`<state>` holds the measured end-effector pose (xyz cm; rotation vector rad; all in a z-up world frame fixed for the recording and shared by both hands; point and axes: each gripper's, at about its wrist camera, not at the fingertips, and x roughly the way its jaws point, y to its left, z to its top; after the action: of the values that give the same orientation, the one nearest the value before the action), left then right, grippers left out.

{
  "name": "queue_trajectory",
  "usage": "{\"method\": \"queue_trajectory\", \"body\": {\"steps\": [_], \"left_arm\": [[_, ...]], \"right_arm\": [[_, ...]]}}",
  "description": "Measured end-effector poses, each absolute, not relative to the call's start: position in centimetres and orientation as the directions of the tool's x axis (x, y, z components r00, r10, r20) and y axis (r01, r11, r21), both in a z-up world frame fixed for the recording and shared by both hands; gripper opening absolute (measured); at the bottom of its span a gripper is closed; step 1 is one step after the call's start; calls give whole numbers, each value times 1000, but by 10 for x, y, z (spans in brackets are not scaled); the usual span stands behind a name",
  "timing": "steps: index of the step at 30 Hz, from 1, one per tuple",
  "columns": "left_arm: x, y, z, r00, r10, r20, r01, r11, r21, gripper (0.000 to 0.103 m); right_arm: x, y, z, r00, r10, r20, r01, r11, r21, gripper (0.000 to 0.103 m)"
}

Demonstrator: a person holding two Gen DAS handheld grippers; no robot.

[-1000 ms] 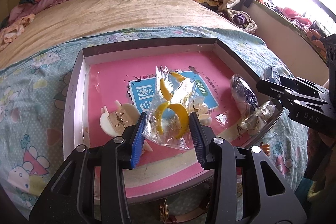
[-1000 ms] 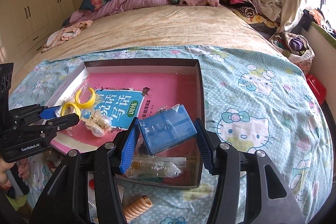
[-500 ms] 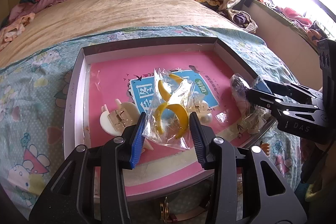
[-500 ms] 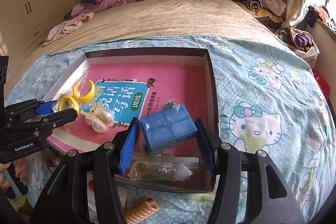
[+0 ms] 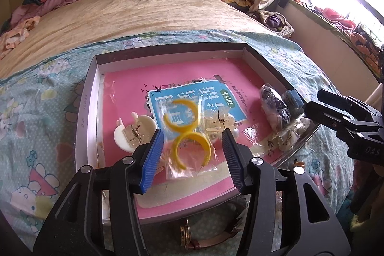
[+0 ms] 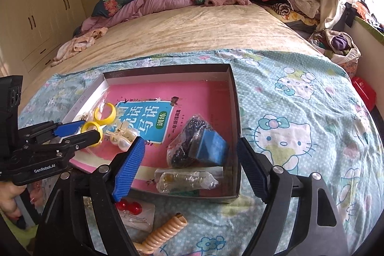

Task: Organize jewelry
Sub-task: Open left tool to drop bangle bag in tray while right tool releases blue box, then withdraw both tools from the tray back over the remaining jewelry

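A grey-walled tray [image 5: 84, 107] lined with a pink book lies on the bed. In the left wrist view, a clear bag of yellow hoops [image 5: 189, 143] lies flat in it between the pads of my left gripper [image 5: 192, 133]. Those jaws are opening and no longer press the bag. My right gripper [image 6: 191, 140] is also opening, its pads wide apart and touching nothing. Below it a small blue box [image 6: 211, 148] rests tilted on a bag of dark beads [image 6: 184, 148] in the tray's right corner.
Also in the tray are a white hair claw [image 5: 133, 133], a pearl clip [image 6: 123, 136] and a clear bag of gold pieces [image 6: 187, 180]. A coiled beige hair tie [image 6: 165, 229], red beads [image 6: 129, 205] and a brown strap [image 5: 206, 241] lie on the blanket in front.
The right jaws spread and the blue box dropped from them onto the bead bag. The left jaws widened and the yellow hoop bag settled flat in the tray.
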<state>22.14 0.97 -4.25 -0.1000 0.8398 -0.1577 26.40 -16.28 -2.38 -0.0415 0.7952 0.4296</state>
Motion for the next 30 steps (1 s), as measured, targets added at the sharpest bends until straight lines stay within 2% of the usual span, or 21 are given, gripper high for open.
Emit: {"method": "queue_trajectory", "body": {"steps": [5, 11, 13, 19, 30], "left_arm": [[217, 9, -38, 660, -177, -730, 98, 984, -150, 51], [208, 10, -24, 676, -173, -717, 94, 984, -149, 63], [205, 10, -18, 684, -173, -708, 93, 984, -150, 73], [195, 14, -1, 710, -154, -687, 72, 986, -148, 93], [174, 21, 25, 745, -140, -652, 57, 987, -147, 93]], "right_arm": [[252, -169, -14, 636, 366, -680, -378, 915, 139, 89], [240, -174, -2, 653, 369, -662, -374, 917, 142, 94], [237, -177, 2, 661, 371, -653, -372, 917, 144, 95], [227, -181, 16, 678, 378, -630, -374, 916, 147, 97], [205, -182, 38, 711, 392, -584, -390, 911, 137, 98]]}}
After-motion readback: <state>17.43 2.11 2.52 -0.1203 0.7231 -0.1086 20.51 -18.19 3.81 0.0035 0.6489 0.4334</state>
